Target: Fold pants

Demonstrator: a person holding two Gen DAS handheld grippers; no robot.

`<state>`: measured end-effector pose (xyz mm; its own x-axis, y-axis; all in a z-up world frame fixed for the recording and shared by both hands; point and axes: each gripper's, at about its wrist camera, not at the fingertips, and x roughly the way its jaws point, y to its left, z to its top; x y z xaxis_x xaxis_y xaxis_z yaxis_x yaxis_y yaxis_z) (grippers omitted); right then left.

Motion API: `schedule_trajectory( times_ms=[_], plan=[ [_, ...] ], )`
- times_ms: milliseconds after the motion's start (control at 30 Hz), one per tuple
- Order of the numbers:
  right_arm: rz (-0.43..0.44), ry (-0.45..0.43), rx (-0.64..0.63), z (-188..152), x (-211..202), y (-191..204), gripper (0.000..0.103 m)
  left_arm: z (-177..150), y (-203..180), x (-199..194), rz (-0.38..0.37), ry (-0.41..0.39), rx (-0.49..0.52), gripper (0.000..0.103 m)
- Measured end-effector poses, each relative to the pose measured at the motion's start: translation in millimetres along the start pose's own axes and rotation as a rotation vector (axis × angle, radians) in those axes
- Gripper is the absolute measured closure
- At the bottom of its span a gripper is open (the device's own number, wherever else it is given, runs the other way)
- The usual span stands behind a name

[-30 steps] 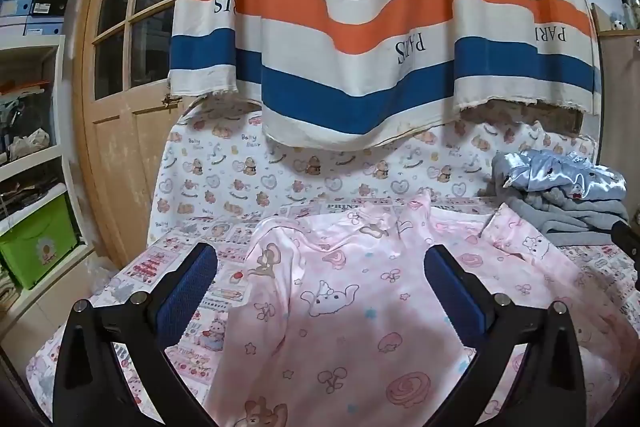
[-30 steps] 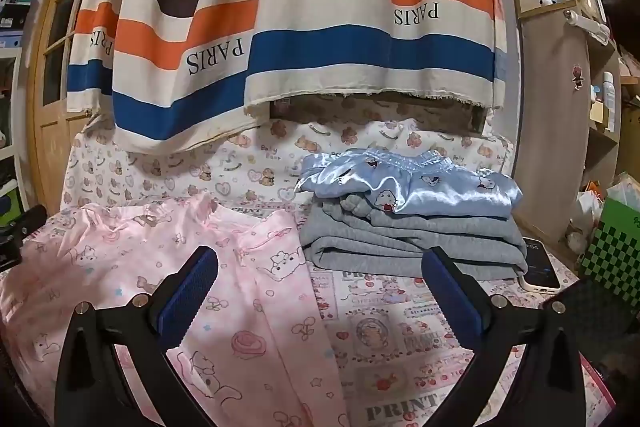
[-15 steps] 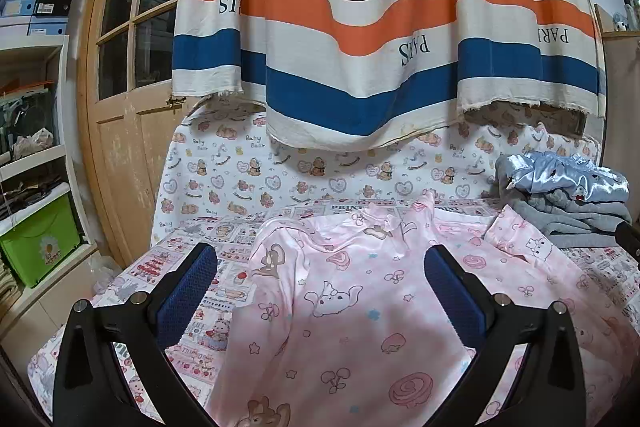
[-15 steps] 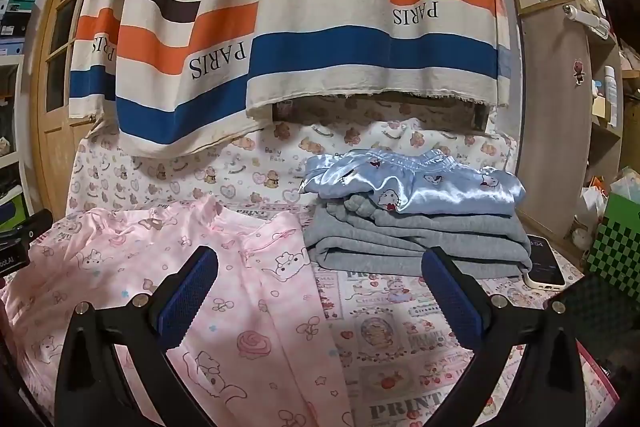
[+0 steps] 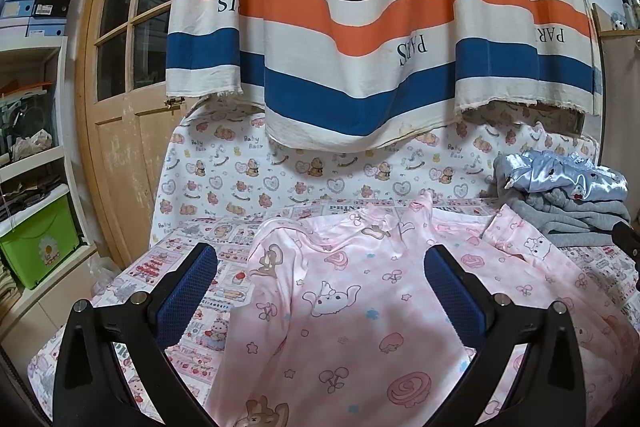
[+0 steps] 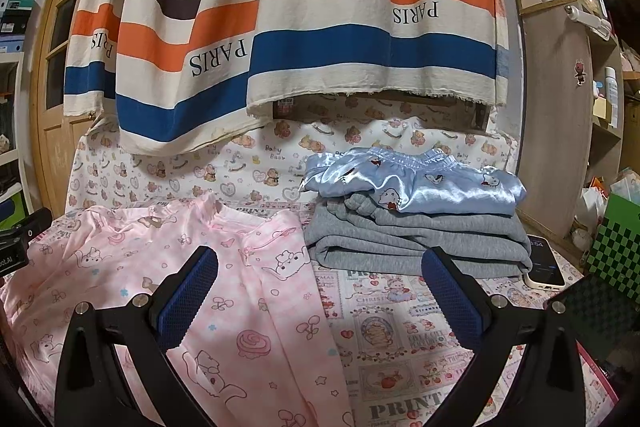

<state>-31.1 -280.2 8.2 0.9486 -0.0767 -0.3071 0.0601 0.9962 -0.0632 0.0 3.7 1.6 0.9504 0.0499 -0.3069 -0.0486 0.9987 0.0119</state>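
Risk: pants (image 5: 344,311) bunching if pinched through both layers. Left gripper (image 5: 320,291), right gripper (image 6: 316,291) agape, empty. Stack (image 6: 416,227) near, snaggable.

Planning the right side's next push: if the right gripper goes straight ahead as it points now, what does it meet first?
Probably the folded grey pants under the blue satin pants; the right gripper has open, empty jaws. Depth is uncertain.

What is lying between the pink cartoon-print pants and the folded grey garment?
In the right wrist view, only a narrow strip of printed table cover separates the pink cartoon-print pants from the folded grey garment.
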Motion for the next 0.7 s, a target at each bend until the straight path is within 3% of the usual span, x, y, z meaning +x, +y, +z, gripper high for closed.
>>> schedule_trajectory(
  times_ms=[700],
  plan=[
    [-0.002,0.001,0.000,-0.2,0.5,0.4,0.000,-1.3,-3.2,1.8,0.005,0.010,0.003,0.000]
  ],
)
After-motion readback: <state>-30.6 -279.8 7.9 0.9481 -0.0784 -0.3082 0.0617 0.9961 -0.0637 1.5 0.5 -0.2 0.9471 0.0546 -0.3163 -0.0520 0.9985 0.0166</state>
